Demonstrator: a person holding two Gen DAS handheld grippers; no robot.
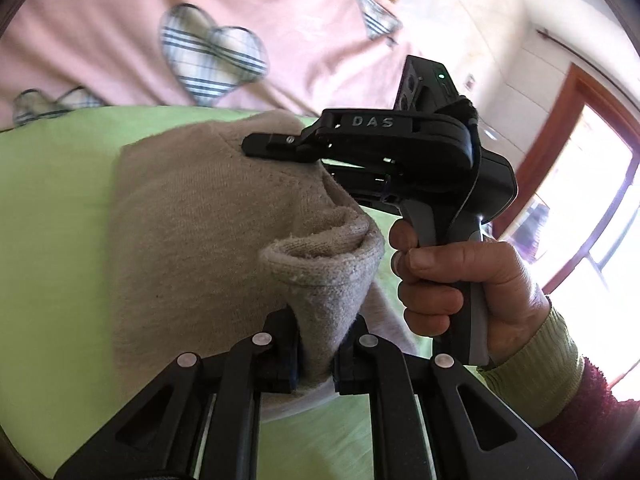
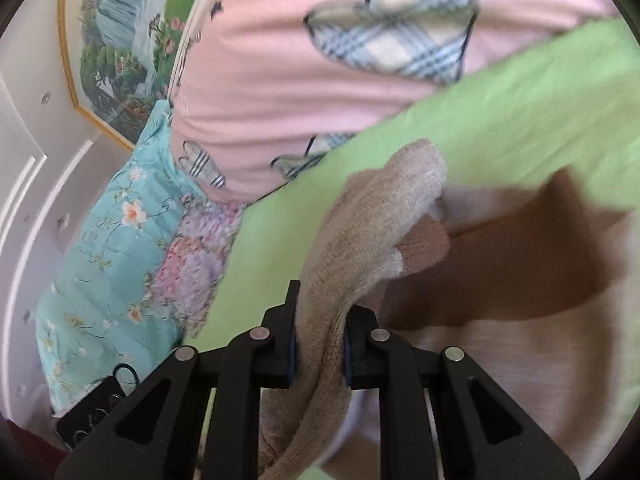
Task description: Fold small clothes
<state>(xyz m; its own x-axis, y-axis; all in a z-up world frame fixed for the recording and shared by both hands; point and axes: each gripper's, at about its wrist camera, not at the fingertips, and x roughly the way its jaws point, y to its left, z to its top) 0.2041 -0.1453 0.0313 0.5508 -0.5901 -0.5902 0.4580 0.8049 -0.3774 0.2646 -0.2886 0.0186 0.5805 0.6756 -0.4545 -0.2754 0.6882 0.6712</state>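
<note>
A small beige knit garment (image 1: 188, 216) lies partly lifted over a light green cloth (image 1: 48, 240). My left gripper (image 1: 316, 356) is shut on a bunched fold of its near edge. My right gripper (image 1: 272, 146) shows in the left wrist view, held by a hand (image 1: 460, 284), its fingers clamped on the garment's far edge. In the right wrist view my right gripper (image 2: 320, 348) is shut on a rolled beige knit edge (image 2: 360, 240), with the rest of the garment (image 2: 500, 320) spread below to the right in shadow.
A pink bedsheet (image 1: 100, 40) with plaid heart patches (image 1: 212, 52) lies beyond the green cloth (image 2: 520, 120). A turquoise floral quilt (image 2: 100, 260) lies at left. A framed landscape picture (image 2: 120, 40) hangs on the wall. A wood-framed window (image 1: 592, 200) is at right.
</note>
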